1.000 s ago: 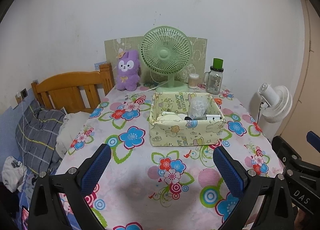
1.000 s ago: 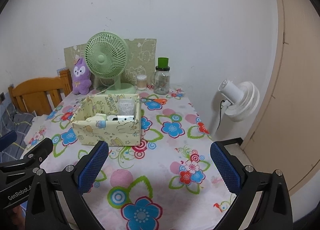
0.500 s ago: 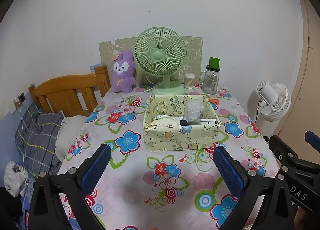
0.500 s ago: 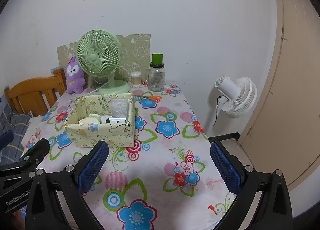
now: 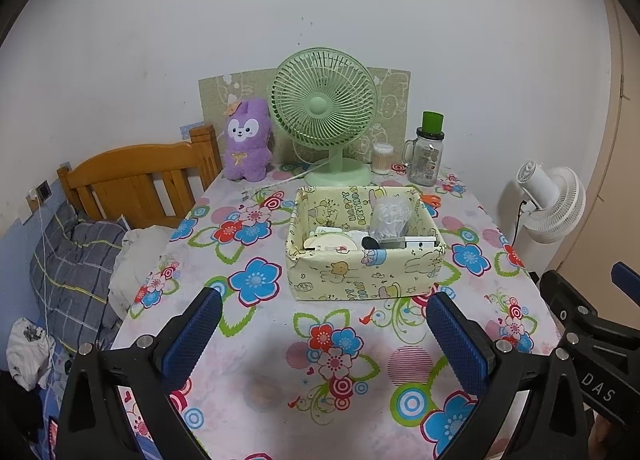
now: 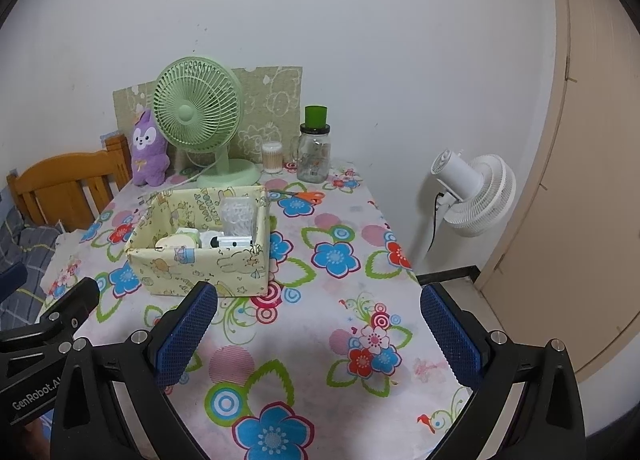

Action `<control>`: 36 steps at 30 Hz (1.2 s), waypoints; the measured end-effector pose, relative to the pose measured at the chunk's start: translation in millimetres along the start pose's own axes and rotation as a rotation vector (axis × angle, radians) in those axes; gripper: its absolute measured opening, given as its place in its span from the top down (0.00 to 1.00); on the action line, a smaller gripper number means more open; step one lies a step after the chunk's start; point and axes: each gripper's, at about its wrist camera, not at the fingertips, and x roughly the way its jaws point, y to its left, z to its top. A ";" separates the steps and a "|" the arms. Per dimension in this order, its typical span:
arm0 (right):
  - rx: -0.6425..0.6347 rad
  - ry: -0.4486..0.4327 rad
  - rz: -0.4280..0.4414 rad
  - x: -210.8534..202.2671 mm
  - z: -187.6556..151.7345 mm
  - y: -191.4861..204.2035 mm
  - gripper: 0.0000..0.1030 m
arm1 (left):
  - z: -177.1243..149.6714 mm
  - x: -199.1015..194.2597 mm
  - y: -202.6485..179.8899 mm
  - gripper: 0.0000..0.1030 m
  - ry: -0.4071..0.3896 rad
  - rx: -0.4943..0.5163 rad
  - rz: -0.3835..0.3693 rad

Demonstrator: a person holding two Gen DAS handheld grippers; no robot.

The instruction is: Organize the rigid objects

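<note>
A yellow cartoon-print fabric box (image 5: 360, 272) (image 6: 192, 260) stands in the middle of the flowered table and holds several small items: a round pale case, a clear crinkled plastic piece (image 5: 390, 216) and a white flat device (image 5: 416, 243). Orange-handled scissors (image 6: 306, 196) lie on the cloth behind the box. My left gripper (image 5: 320, 336) hovers open over the near part of the table, well short of the box, with nothing between its blue pads. My right gripper (image 6: 318, 330) is open too and empty, to the right of the box.
At the back stand a green desk fan (image 5: 326, 120), a purple plush bunny (image 5: 246, 140), a cotton-swab jar (image 5: 382, 158) and a glass jar with a green lid (image 5: 428, 156). A wooden headboard (image 5: 140, 176) and bedding lie left; a white floor fan (image 6: 476, 192) stands right.
Both grippers have pulled back and risen from the table, so the box looks smaller and farther away. Both stay open and empty.
</note>
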 end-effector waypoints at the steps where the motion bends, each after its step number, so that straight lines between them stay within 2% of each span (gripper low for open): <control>1: 0.000 0.000 0.000 0.4 -0.1 0.2 0.00 | 0.1 0.8 -0.2 0.00 0.000 0.000 0.000; 36: -0.006 -0.002 -0.007 4.3 -0.7 5.0 0.00 | -1.8 5.1 2.4 0.00 -0.006 0.000 0.003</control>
